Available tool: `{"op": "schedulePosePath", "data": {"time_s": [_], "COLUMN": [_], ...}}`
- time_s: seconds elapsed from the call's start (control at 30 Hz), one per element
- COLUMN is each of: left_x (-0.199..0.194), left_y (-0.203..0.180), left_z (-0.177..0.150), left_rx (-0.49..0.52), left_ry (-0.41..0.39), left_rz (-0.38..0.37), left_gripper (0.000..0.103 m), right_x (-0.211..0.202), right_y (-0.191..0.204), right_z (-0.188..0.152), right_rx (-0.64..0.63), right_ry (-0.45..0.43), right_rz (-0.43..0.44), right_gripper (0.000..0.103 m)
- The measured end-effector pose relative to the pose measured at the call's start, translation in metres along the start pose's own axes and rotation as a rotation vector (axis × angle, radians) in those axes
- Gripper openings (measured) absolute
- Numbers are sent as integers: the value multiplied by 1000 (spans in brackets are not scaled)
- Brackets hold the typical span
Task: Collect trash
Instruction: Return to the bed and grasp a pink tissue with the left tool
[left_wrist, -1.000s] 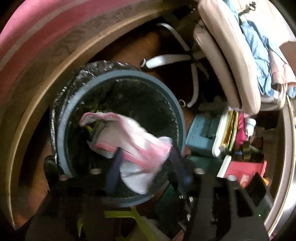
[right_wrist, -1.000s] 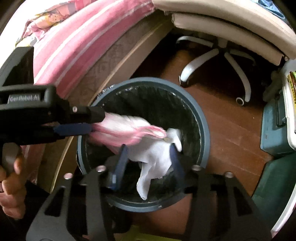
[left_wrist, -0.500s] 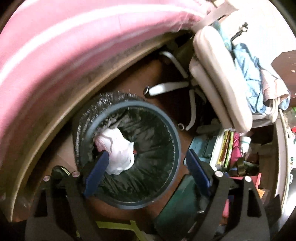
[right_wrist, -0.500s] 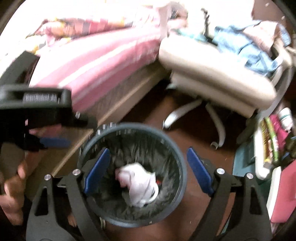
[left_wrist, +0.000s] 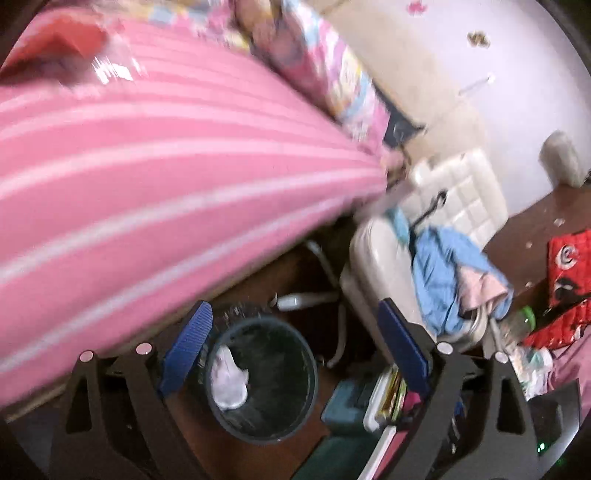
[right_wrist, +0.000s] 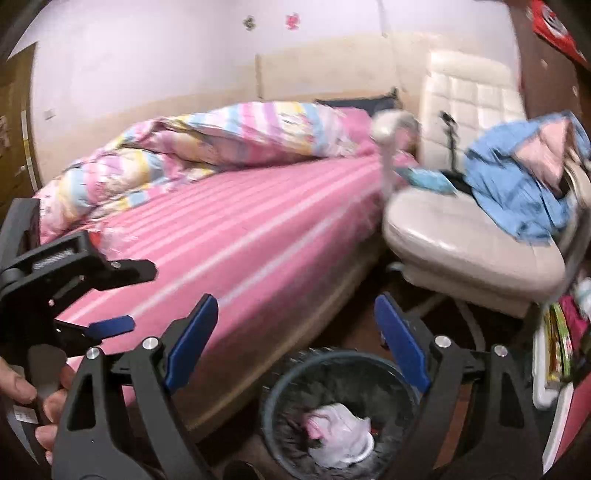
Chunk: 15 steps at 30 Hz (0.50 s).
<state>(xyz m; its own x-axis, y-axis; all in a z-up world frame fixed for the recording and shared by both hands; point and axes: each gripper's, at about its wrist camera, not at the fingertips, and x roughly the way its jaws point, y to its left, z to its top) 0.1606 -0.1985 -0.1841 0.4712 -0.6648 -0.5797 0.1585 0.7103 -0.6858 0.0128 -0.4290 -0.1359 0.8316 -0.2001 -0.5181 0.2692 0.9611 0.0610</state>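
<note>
A crumpled pink-and-white plastic bag (left_wrist: 229, 380) lies inside the round blue bin (left_wrist: 291, 424) lined with a black bag, on the floor beside the bed. It also shows in the right wrist view (right_wrist: 338, 432), in the bin (right_wrist: 273, 395). My left gripper (left_wrist: 295, 350) is open and empty, well above the bin. My right gripper (right_wrist: 295, 343) is open and empty, above the bin too. The left gripper also shows at the left of the right wrist view (right_wrist: 107, 295), held in a hand.
A bed with a pink striped sheet (right_wrist: 229, 236) and a bundled quilt (right_wrist: 207, 144) fills the left. A cream office chair (right_wrist: 469, 236) with blue clothes (right_wrist: 517, 184) stands right of the bin. Boxes and books (left_wrist: 384, 398) crowd the floor at right.
Both grippers let go of the pink-and-white bag, which dropped into the bin. Both have since risen and tilted up, so the bin looks smaller and the bed fills the views.
</note>
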Motion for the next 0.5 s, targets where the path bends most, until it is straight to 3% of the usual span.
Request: {"op": "schedulePosePath", "data": {"time_s": [0.17,0.5], "left_x": [-88,-204], "left_y": [30,146], "left_z": [19,35], "left_rx": [71,-25], "left_ry": [-147,-237], "left_rz": [94,346], "left_gripper": [89,89], "right_x": [-12,-13], "right_y": [62,190], "right_z": [23,43], "right_rx": [-74,-180], "right_ry": [-36,-40], "right_rz": [103,287], "right_gripper": [89,89]}}
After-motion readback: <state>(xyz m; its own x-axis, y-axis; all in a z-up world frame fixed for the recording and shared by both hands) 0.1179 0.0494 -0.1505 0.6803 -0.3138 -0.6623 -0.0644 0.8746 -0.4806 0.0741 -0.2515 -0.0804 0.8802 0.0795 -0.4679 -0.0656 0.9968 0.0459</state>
